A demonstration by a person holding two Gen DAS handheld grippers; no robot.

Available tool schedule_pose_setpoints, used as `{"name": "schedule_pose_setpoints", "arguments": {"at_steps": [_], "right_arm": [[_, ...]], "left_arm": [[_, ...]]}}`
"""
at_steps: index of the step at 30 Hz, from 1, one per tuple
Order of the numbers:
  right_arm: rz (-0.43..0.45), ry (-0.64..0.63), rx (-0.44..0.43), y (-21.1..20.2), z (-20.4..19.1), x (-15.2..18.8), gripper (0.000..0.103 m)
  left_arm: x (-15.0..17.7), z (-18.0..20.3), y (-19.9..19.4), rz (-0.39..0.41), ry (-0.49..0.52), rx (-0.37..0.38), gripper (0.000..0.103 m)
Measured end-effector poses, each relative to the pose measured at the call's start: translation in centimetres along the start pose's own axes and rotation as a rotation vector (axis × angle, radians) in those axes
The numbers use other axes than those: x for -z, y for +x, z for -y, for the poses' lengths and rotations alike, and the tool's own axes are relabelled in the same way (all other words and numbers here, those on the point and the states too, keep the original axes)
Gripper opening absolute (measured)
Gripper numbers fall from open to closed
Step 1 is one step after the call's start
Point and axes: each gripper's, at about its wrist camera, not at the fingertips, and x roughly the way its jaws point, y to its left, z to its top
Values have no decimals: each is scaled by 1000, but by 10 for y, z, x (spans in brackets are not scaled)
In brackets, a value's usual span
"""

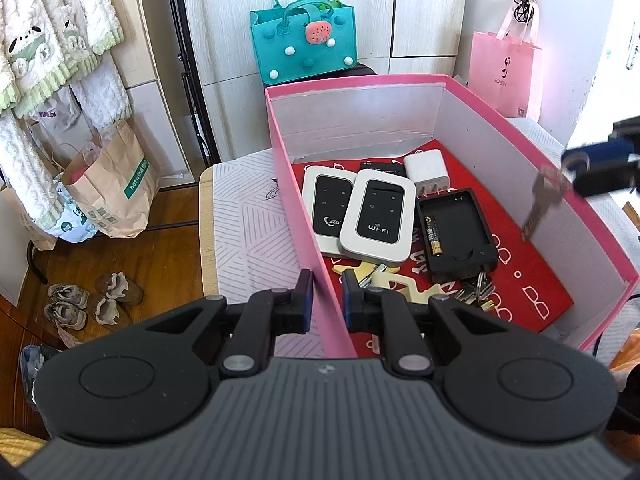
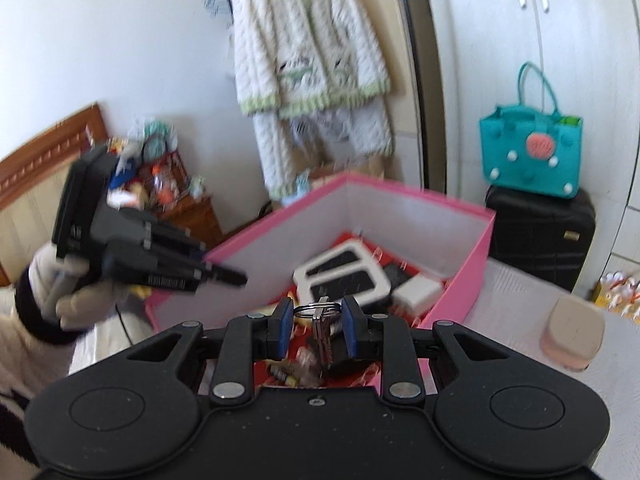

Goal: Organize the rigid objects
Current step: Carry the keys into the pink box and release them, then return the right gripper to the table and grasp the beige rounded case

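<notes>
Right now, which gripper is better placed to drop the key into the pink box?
Right. The right gripper already holds the key by its ring, hanging over the pink box. The left gripper is clamped on the box's wall, steadying it.

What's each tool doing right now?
Left tool: shut on the pink box wall.
Right tool: shut on a key ring, key hanging.

Black tool (image 2: pixel 314 330) with blue pads (image 2: pixel 285 328) — white glove (image 2: pixel 76 292), dark cuff.
</notes>
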Motion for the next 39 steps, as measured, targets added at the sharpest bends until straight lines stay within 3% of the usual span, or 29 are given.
{"name": "schedule_pose_setpoints", "arguments": {"at_steps": [4, 14, 21, 25, 29, 33, 37, 39], "right_arm": [[-9, 12, 12, -3, -2, 5, 31], [101, 74, 186, -37, 37, 6, 31], [59, 99, 418, -27, 95, 17, 38], [10, 165, 466, -13, 134, 31, 39], [-46, 180, 449, 9, 158, 47, 60], [-80, 120, 476, 34, 159, 60, 67], [-64, 102, 502, 53, 167, 62, 87], [-50, 118, 519, 60, 175, 60, 87]], "left_arm": [[0, 0, 0, 0, -2, 1, 13], [-1, -1, -1, 6, -14, 1, 13], [-1, -1, 0, 7, -20, 3, 13], [-1, -1, 0, 4, -15, 6, 14], [-2, -3, 0, -7, -18, 20, 14], [-3, -3, 1, -9, -24, 20, 14], [-2, -4, 1, -7, -29, 23, 14], [-2, -4, 1, -6, -28, 20, 14]]}}
